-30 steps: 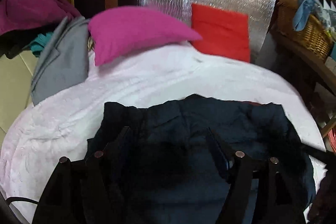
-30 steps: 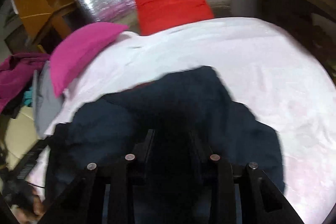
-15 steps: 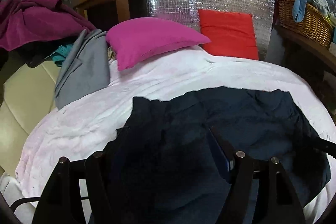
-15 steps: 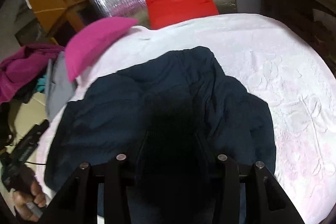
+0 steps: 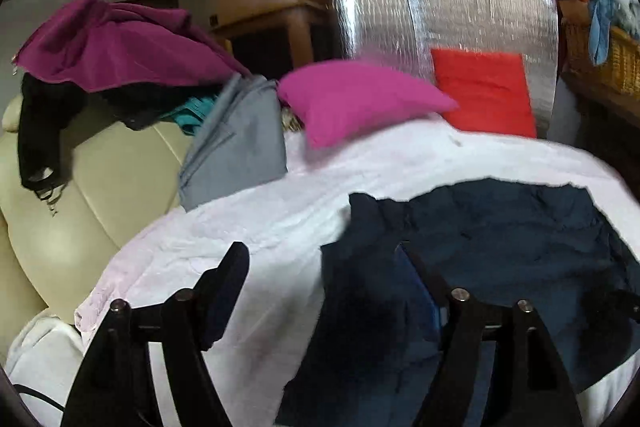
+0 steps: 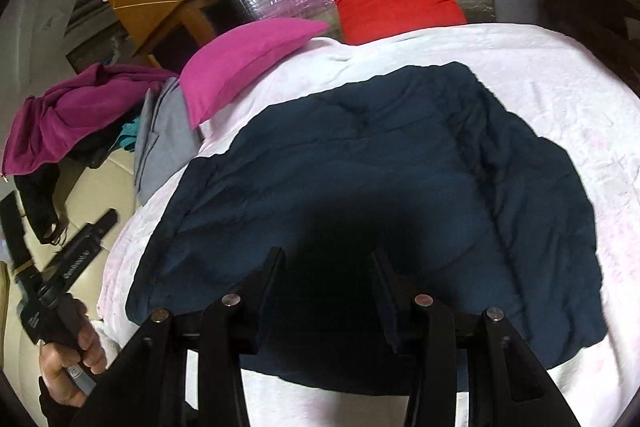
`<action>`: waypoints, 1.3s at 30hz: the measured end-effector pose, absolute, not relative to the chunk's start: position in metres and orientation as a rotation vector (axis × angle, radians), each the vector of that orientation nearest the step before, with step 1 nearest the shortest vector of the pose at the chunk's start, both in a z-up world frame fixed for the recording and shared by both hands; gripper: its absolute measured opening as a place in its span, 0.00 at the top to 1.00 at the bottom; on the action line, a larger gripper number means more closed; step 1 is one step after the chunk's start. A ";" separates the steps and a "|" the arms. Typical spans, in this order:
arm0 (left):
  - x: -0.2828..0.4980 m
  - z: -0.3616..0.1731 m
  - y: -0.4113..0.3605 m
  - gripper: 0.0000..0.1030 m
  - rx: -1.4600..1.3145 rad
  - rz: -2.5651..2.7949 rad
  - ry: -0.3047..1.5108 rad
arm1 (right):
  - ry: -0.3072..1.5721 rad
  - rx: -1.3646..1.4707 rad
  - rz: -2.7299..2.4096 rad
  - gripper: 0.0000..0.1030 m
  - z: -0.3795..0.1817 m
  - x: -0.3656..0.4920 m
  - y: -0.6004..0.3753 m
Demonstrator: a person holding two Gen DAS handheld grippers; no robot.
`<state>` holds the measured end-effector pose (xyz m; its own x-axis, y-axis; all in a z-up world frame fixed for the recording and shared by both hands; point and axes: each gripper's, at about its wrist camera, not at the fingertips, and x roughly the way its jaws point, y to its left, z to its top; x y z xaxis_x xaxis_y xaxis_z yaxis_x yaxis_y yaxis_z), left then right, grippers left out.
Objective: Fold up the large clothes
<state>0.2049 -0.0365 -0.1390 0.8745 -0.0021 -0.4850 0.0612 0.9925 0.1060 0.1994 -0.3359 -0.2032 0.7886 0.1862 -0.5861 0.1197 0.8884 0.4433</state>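
Observation:
A dark navy padded jacket lies spread flat on the white bed cover. It also shows in the left wrist view. My left gripper is open and empty, above the jacket's left edge and the bed cover. In the right wrist view the left gripper is off the bed's left side, held in a hand. My right gripper is open and empty, over the jacket's near edge.
A magenta pillow and a red cushion lie at the head of the bed against a silver foil panel. A grey garment, a purple garment and a cream sofa are on the left. A wicker basket stands right.
Both grippers let go of the jacket, which now lies flat. The left gripper has drawn back to the left, off the jacket. The right gripper has risen.

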 end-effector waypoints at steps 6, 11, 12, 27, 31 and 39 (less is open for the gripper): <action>0.180 -0.139 -0.018 0.21 0.099 -0.046 0.509 | 0.639 0.490 0.036 0.54 -0.204 0.190 -0.322; 0.177 -0.147 -0.026 0.21 0.113 -0.080 0.532 | 0.644 0.493 0.020 0.54 -0.207 0.188 -0.323; 0.177 -0.147 -0.028 0.21 0.118 -0.084 0.533 | 0.640 0.494 0.015 0.54 -0.207 0.188 -0.324; 0.212 -0.192 -0.043 0.21 0.146 -0.089 0.708 | 0.772 0.548 -0.031 0.54 -0.234 0.199 -0.351; 0.242 -0.231 -0.037 0.20 0.075 -0.100 0.928 | 0.725 0.571 -0.005 0.54 -0.227 0.186 -0.365; 0.226 -0.207 -0.019 0.20 0.048 -0.040 0.799 | 0.633 0.620 -0.120 0.54 -0.223 0.155 -0.414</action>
<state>0.2262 -0.0195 -0.2074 0.6966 -0.0172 -0.7172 0.0538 0.9982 0.0283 0.1554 -0.4138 -0.2225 0.8057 0.0792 -0.5870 0.2878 0.8138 0.5049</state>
